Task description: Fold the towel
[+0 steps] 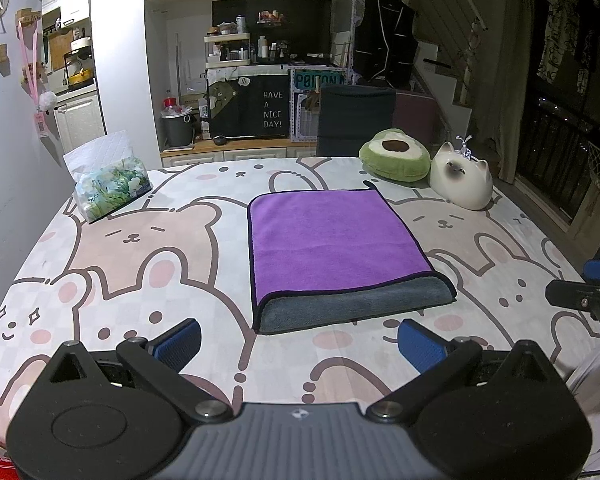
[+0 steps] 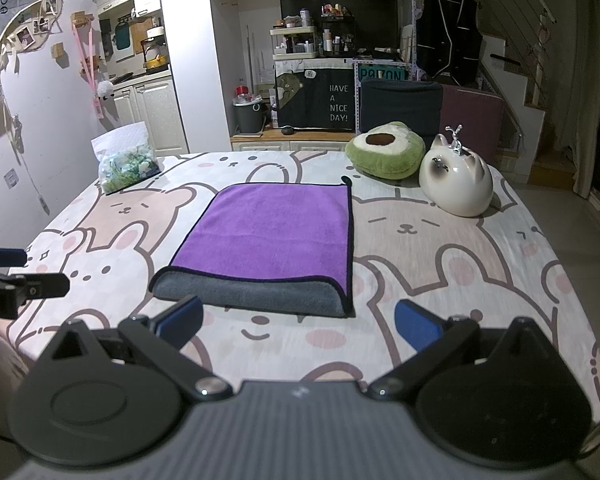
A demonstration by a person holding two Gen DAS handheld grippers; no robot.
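Note:
A purple towel with a grey underside lies folded flat in the middle of the table; its grey near edge shows below the purple layer. It also shows in the right wrist view. My left gripper is open and empty, just short of the towel's near edge. My right gripper is open and empty, also just short of the near edge. The right gripper shows at the right border of the left wrist view; the left gripper shows at the left border of the right wrist view.
The table wears a cartoon bear and rabbit cloth. A tissue pack stands at the far left. An avocado plush and a white cat figure sit at the far right. A dark chair stands behind the table.

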